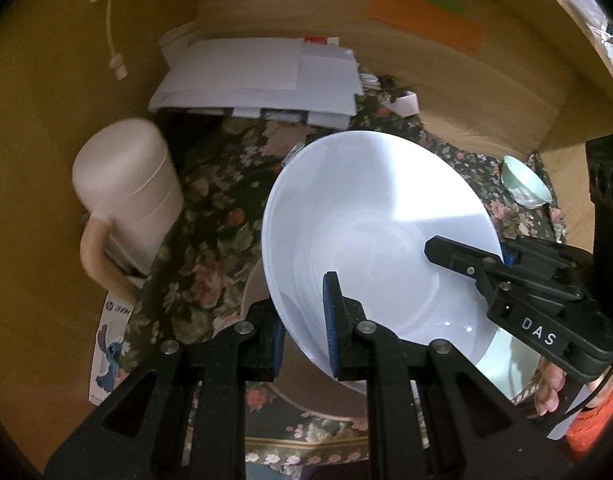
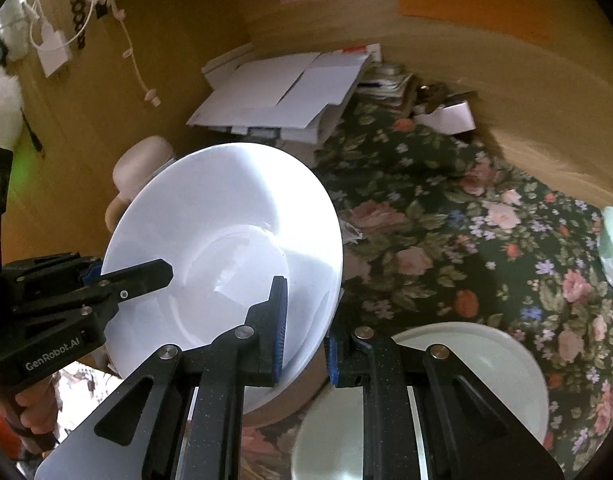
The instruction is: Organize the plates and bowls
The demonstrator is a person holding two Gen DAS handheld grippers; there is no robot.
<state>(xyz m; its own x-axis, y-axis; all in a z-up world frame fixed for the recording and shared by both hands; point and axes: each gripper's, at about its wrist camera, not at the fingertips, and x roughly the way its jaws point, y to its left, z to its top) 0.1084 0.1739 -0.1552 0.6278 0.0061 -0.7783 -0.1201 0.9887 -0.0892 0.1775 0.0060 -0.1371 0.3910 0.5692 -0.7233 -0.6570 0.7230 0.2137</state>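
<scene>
With the left claw [image 1: 304,334] and the right claw [image 2: 304,334] each clamped on opposite rim edges of the tilted white bowl [image 1: 370,232] held above the floral tabletop [image 2: 446,216], uneven pull from either could slip the smooth rim and drop it.

You're looking at two grippers, three bowls and one plate: one big white bowl [image 1: 370,216], one small green bowl [image 1: 524,186] sitting far right, one pale green bowl [image 2: 482,368] sitting near, and a tan plate [image 1: 255,292].
</scene>
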